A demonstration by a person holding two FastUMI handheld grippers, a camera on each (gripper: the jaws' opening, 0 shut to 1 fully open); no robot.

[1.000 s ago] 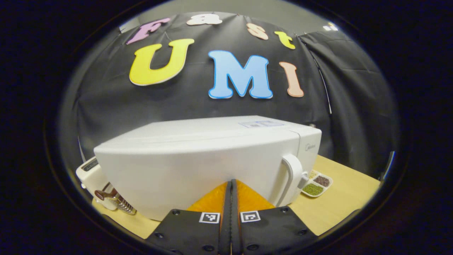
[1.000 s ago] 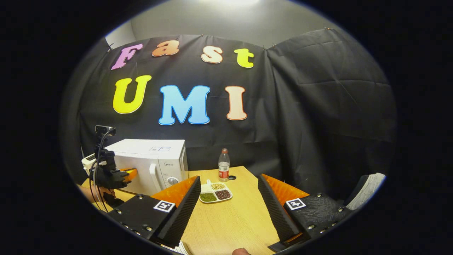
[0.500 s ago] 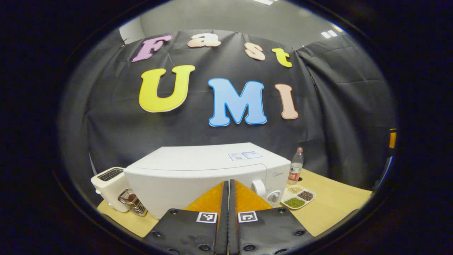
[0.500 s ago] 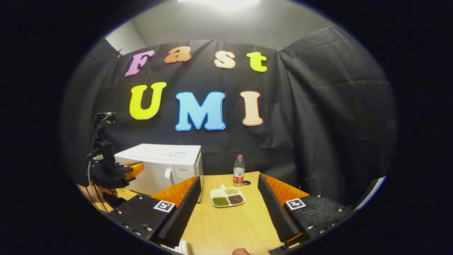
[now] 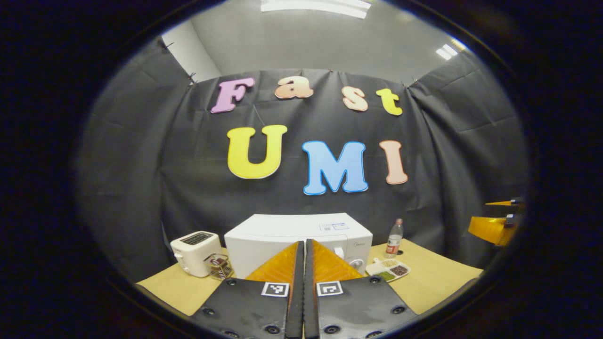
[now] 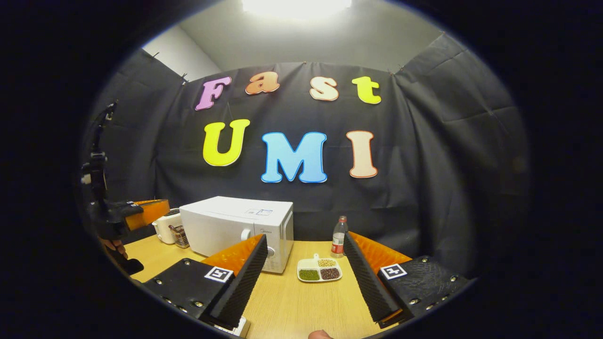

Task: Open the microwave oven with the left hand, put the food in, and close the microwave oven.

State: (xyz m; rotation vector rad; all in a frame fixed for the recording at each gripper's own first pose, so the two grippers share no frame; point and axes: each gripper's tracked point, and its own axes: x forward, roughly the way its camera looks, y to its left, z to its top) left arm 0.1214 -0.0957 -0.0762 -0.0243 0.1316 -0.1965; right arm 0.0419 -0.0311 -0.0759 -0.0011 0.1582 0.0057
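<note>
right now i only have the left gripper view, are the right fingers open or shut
Observer: Open. In the right gripper view the right gripper has its fingers spread wide, with nothing between them.
Operator: whats ahead of it
Observer: The food tray lies on the table, seen in the gap between those fingers, just right of the microwave.
Operator: and my left one from there
Observer: The left gripper hangs in the air to the left of the microwave, apart from it, and near the toaster in the image.
</note>
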